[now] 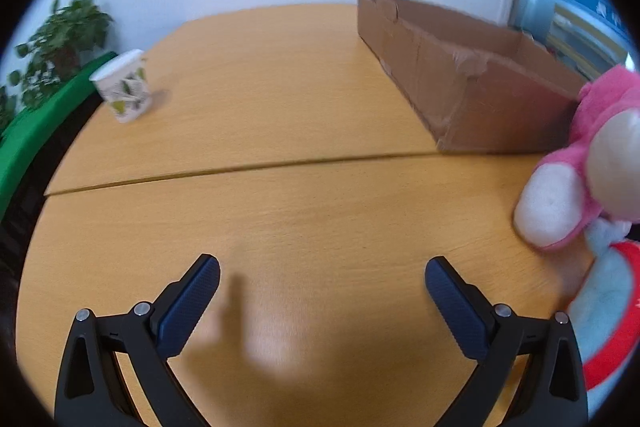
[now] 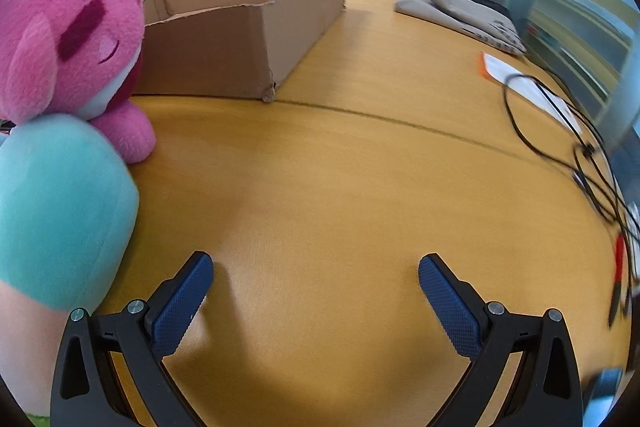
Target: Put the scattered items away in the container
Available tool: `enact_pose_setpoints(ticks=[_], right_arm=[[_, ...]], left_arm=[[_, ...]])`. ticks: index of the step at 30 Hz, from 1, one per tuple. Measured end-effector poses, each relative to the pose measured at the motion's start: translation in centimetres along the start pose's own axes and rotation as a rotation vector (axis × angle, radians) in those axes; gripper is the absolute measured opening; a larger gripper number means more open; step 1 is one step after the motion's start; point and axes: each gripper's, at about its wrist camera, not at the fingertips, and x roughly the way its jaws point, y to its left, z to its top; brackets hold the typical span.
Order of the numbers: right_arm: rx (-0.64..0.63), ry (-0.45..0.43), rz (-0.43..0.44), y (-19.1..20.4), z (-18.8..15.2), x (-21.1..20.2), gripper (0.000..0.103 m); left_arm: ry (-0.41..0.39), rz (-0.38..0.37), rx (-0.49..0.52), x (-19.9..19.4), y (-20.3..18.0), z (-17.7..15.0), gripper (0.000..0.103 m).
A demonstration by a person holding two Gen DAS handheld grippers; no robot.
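- Hovering low over the wooden table [image 1: 280,87], the left gripper [image 1: 322,277] is sitting released, its blue pads spread wide with nothing between them.
- The right gripper [image 2: 316,273] is likewise hanging released over bare tabletop, grasping nothing.
- The cardboard box [image 2: 248,39], the container, is standing at the far side of the table, open at the top; whether anything is lying inside is not showing from either view.
- The pink plush bear [image 2: 76,35] is sitting just in front of the box, close against its near wall, and leaning on the teal plush toy [image 2: 60,203], which is touching it from the near side.
- The paper cup [image 1: 124,91] is standing upright near the left edge of the table, well apart from the box and the toys.
- Judging from this, the picking-up is not yet begun; the nearest candidate for the right gripper is looking like the teal plush, just beside its left finger.
- Doing it well is probably meaning swinging left, closing on a narrow, firm part of the plush rather than its rounded bulk, and lifting high enough to clear the box wall.
- The cup is probably suiting the left gripper, pinched gently across its wall so it is not crushing.
- Counting: two plush toys, one cup, one box, two grippers.
- Off to the right, black cables [image 2: 560,131], papers [image 2: 520,79] and a folded grey cloth [image 2: 452,7] are lying; a potted plant [image 1: 60,39] is standing beyond the table.
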Motion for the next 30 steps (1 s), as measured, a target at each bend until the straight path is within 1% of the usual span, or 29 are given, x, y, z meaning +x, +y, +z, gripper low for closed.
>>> enact_pose_setpoints(ticks=[1,3,5,6,7,9,11,13,15,18,20,21,23,26,28,30], right_arm=[[0.015,0.007,-0.009,-0.1,-0.4,-0.3,0.103],[0.080,0.034,-0.055,-0.6,-1.2,-1.1,0.103],[0.141,0.061,-0.106,-0.6,-2.1,-2.5,0.103],[0.165,0.051,-0.110,-0.4,-2.3,-3.7,0.103],[0.180,0.025,-0.104,0.0,-2.5,-5.2,0.103],[0.172,-0.054,-0.081,1.4,-2.2,-9.0,0.103],[0.121,-0.135,-0.084,3.4,-1.6,-12.9,0.103],[0.054,-0.209,-0.082,5.9,-1.0,-16.3,0.103],[-0.007,-0.265,-0.088,8.7,-0.5,-18.8,0.103],[-0.071,-0.370,-0.100,12.7,-0.3,-20.5,0.103],[-0.076,-0.418,-0.091,15.4,-0.9,-20.9,0.103],[-0.059,-0.417,-0.075,16.4,-0.9,-20.7,0.103],[-0.010,-0.386,-0.036,17.7,-0.9,-19.8,0.103],[0.037,-0.349,-0.009,19.2,-1.2,-19.3,0.103],[0.062,-0.329,0.008,19.5,-1.4,-19.1,0.103],[0.087,-0.302,0.020,19.6,-1.5,-18.7,0.103]], left_arm=[[-0.035,0.017,-0.037,-1.7,-0.1,-0.2,0.102],[-0.101,0.043,-0.090,-5.3,-1.0,-0.5,0.102],[-0.162,0.068,-0.109,-8.4,-2.6,-0.6,0.102],[-0.195,0.085,-0.118,-10.3,-3.5,-0.8,0.102],[-0.222,0.092,-0.123,-11.9,-4.8,-0.9,0.102],[-0.260,0.063,-0.121,-14.4,-7.0,-0.9,0.102],[-0.290,0.019,-0.112,-16.6,-9.5,-1.4,0.102],[-0.301,0.006,-0.107,-18.2,-12.2,-1.8,0.102],[-0.314,-0.002,-0.114,-19.1,-14.7,-1.9,0.102],[-0.290,-0.034,-0.146,-19.7,-16.8,-1.9,0.102],[-0.256,-0.018,-0.153,-19.7,-18.2,-2.0,0.102],[-0.241,-0.012,-0.142,-19.6,-18.8,-1.9,0.102],[-0.222,-0.009,-0.126,-19.5,-19.8,-1.9,0.102],[-0.198,-0.002,-0.142,-18.8,-20.9,-2.0,0.102],[-0.159,-0.014,-0.139,-18.1,-21.7,-2.0,0.102],[-0.131,-0.030,-0.109,-17.4,-22.7,-2.0,0.102]])
